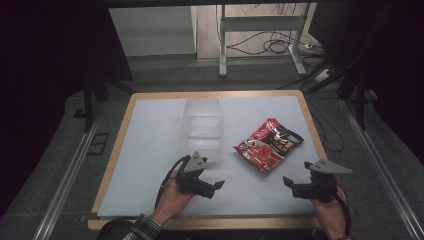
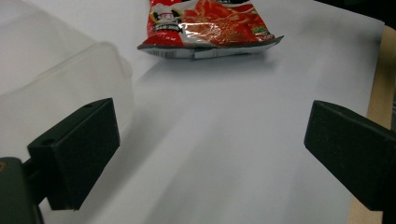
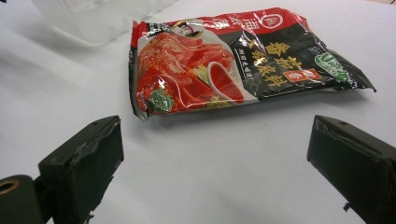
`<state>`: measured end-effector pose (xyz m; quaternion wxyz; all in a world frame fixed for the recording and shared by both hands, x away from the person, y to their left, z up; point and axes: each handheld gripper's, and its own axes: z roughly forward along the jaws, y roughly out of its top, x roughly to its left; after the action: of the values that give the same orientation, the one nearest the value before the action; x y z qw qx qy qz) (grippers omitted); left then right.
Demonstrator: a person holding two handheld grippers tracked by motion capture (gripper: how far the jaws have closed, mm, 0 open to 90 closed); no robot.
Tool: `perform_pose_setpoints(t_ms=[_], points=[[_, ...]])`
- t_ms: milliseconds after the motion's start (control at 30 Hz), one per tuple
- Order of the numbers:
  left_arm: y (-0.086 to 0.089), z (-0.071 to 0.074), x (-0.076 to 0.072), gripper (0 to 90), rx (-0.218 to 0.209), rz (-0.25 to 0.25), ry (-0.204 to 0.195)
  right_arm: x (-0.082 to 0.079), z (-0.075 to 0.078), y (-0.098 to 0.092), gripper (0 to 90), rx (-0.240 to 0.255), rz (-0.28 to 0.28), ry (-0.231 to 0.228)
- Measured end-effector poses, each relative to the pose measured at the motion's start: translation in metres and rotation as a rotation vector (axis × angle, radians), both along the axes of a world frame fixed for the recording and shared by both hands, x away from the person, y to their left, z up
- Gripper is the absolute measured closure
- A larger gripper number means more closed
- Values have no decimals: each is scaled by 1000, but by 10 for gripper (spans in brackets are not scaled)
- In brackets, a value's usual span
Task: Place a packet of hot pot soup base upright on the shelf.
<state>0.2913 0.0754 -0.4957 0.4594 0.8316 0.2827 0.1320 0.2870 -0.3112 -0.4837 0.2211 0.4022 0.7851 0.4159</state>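
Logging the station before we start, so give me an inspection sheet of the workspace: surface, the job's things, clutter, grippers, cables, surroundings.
Surface: white sheet on a wood-edged table, flat and bare apart from two items.
Job's things: clear plastic container at centre; red and black food packet lying flat to its right, apart from it.
Clutter: nothing seen.
Grippers: left gripper and right gripper both open, empty, held low near the front edge.
Cables: black cable trails from the left gripper; loose cables on the floor behind.
Surroundings: dark curtains, metal frame legs, floor rails.
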Motion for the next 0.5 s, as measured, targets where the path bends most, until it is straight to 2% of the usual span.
perform_pose_setpoints(t_ms=[100, 200, 367, 500], points=[[-6, 1, 3, 32, -27, -23, -7, 0, 0, 0, 39, -2, 0, 1], [-13, 3, 8, 36, -48, -25, -18, 0, 0, 0, 39, -3, -1, 1], [-24, 4, 14, 48, -49, -31, -34, 0, -1, 0, 39, -1, -2, 1], [-32, 4, 19, 78, -74, -36, -40, 0, -1, 0, 39, -2, -2, 1]])
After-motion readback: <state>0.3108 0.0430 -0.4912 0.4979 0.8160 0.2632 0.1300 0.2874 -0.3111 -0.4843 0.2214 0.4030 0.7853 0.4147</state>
